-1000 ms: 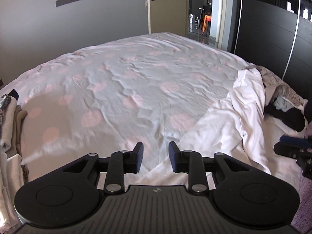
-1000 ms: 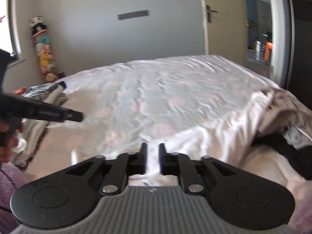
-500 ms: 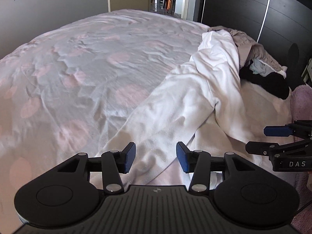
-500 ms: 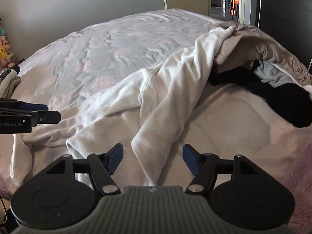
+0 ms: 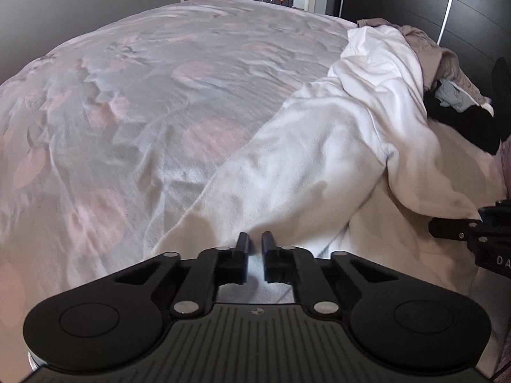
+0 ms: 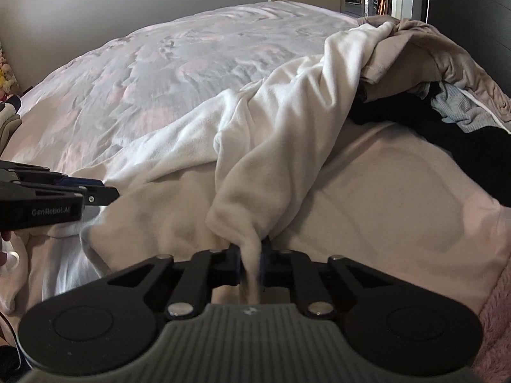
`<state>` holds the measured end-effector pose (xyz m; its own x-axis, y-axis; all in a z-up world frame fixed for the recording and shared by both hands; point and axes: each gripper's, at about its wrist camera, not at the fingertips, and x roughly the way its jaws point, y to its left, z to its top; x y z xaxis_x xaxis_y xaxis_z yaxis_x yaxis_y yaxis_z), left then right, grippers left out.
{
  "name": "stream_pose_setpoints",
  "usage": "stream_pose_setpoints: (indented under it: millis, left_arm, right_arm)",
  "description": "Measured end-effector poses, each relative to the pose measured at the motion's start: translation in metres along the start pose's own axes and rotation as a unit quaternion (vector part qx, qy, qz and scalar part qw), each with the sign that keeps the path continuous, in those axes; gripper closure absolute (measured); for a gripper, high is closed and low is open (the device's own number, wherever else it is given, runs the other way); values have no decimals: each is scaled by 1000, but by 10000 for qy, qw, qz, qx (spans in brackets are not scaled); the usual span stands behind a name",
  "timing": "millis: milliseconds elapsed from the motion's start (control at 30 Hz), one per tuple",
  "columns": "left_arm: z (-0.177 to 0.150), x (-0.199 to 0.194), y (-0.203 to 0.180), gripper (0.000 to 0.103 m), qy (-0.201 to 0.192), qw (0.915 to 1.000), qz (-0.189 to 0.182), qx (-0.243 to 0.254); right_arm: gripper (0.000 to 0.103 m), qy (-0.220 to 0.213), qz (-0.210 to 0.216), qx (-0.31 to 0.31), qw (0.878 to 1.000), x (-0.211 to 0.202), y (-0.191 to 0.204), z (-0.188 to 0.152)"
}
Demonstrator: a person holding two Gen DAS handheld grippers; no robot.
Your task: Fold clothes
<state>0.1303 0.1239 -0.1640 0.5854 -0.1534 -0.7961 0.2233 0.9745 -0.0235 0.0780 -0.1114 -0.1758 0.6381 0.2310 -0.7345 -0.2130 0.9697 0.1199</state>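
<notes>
A white garment (image 5: 319, 159) lies stretched across the near right part of the bed, its far end draped over a pile of clothes. It also shows in the right wrist view (image 6: 281, 134). My left gripper (image 5: 254, 245) is shut on the garment's near hem, with white cloth between the jaws. My right gripper (image 6: 250, 252) is shut on a bunched fold of the same garment, which rises from the jaws in a ridge. Each gripper shows in the other's view, the right one (image 5: 472, 233) and the left one (image 6: 57, 198).
The bed (image 5: 143, 95) has a grey cover with pink blotches. A pile of beige, black and light blue clothes (image 6: 447, 79) sits at the far right. A dark wardrobe (image 5: 415, 0) stands behind it. A fuzzy pink fabric (image 6: 498, 319) is at the near right.
Both grippers were open half a second ago, over the white garment. Now both have closed on it, the left on the hem, the right on a fold.
</notes>
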Motion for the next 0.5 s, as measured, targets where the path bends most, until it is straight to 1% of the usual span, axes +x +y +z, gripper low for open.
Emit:
stream_pose_setpoints:
  millis: [100, 167, 267, 400, 500]
  left_arm:
    - [16, -20, 13, 103, -309, 9992, 39, -255]
    - [27, -38, 19, 103, -527, 9981, 116, -292]
    - [36, -66, 28, 103, -766, 9961, 91, -425]
    - [35, -100, 36, 103, -891, 9950, 87, -451]
    - [28, -123, 41, 103, -976, 9940, 119, -475]
  right_arm:
    - [93, -369, -24, -131, 9992, -23, 6, 13]
    - [93, -568, 159, -307, 9978, -40, 21, 21]
    - [94, -859, 449, -581, 9936, -66, 46, 33]
    - [94, -1244, 833, -944, 9842, -100, 79, 50]
    - [94, -1278, 1157, -1334, 9760, -122, 115, 39]
